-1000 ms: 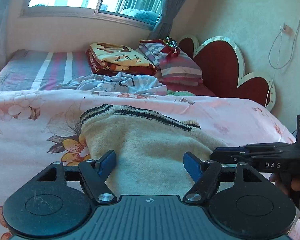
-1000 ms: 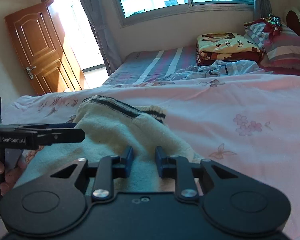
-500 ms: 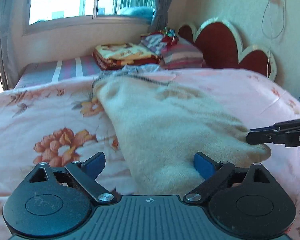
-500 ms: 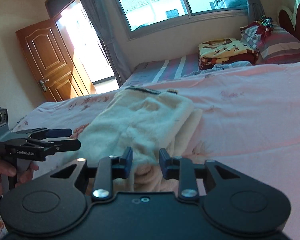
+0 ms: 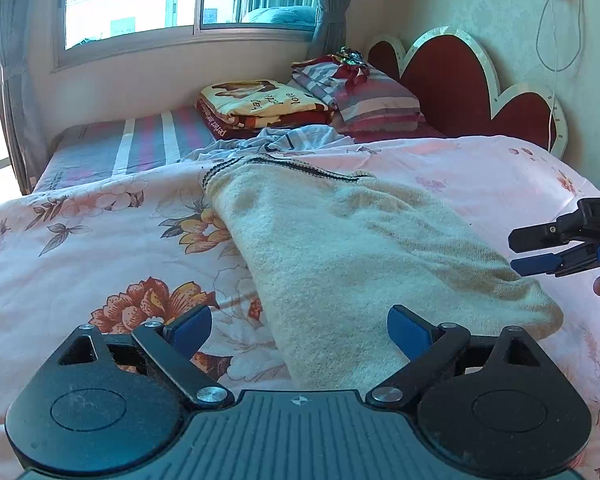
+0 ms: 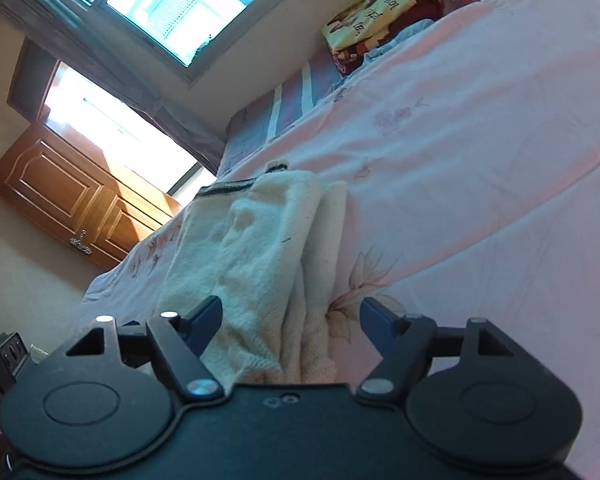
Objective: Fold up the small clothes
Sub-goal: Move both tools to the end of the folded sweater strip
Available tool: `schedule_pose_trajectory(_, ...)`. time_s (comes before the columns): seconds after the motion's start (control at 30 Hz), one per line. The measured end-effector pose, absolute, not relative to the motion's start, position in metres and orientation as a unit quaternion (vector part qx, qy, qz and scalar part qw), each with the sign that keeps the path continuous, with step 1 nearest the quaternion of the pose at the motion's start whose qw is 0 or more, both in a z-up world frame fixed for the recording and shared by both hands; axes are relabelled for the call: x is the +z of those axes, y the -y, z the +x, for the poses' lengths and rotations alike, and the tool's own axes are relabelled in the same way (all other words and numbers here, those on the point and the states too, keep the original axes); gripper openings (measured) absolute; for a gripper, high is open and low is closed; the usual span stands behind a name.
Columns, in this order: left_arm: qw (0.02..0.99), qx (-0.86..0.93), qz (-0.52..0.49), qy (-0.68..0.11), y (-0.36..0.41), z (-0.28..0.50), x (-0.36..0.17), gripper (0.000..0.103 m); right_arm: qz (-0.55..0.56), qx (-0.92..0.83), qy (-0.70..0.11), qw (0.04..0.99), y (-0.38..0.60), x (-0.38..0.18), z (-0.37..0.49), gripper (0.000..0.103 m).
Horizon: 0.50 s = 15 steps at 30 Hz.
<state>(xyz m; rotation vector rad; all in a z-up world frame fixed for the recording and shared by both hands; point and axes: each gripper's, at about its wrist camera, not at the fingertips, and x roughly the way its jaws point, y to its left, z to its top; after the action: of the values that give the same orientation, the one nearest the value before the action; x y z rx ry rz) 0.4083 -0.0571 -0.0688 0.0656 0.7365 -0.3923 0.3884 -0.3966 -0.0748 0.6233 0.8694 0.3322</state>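
Both tongs are released and gripping nothing. The cream woollen knit garment with the dark striped band (image 5: 340,248) lies flat on the pink floral bedspread (image 5: 80,248), already doubled lengthwise by the look of its stacked edges in the right wrist view. So the judgement here: one fold is laid, and we're between folds.

The left tongs (image 5: 300,330) hover spread wide over the garment's near end, blue pads straddling its left edge, not touching it as far as I can tell. The right tongs (image 6: 290,320), also gaping, sit low over the near right corner, tilted.

Next call, I'd say: pinch both near corners and carry them up towards the striped band, keeping the layers together.
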Motion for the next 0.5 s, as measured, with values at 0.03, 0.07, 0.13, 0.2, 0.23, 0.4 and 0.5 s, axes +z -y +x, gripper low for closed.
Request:
schedule_pose_trajectory(0.03, 0.912, -0.193, 0.028, -0.361, 0.056, 0.410, -0.070, 0.095, 0.308, 0.160, -0.414, 0.842, 0.398, -0.078, 0.391, 0.075)
schedule_pose_trajectory(0.07, 0.910, -0.195, 0.024, -0.364, 0.056, 0.413, -0.071, 0.095, 0.321, 0.163, -0.418, 0.834, 0.399, -0.083, 0.394, 0.075)
schedule_pose_trajectory(0.13, 0.907, -0.199, 0.015, -0.371, 0.053, 0.417, -0.074, 0.095, 0.327, 0.165, -0.429, 0.826, 0.398, -0.090, 0.400, 0.075)
schedule_pose_trajectory(0.2, 0.899, -0.209, -0.009, -0.385, 0.048, 0.424, -0.077, 0.095, 0.322, 0.161, -0.438, 0.824, 0.396, -0.095, 0.403, 0.075)
schedule_pose_trajectory(0.23, 0.891, -0.217, -0.034, -0.396, 0.043, 0.429, -0.080, 0.095, 0.320, 0.162, -0.438, 0.824, 0.394, -0.097, 0.403, 0.075)
schedule_pose_trajectory(0.4, 0.837, -0.250, -0.178, -0.454, 0.014, 0.452, -0.107, 0.085, 0.337, 0.167, -0.438, 0.816, 0.397, -0.098, 0.407, 0.077)
schedule_pose_trajectory(0.5, 0.813, -0.263, -0.229, -0.466, 0.006, 0.459, -0.120, 0.082, 0.347, 0.178, -0.447, 0.805, 0.399, -0.100, 0.412, 0.079)
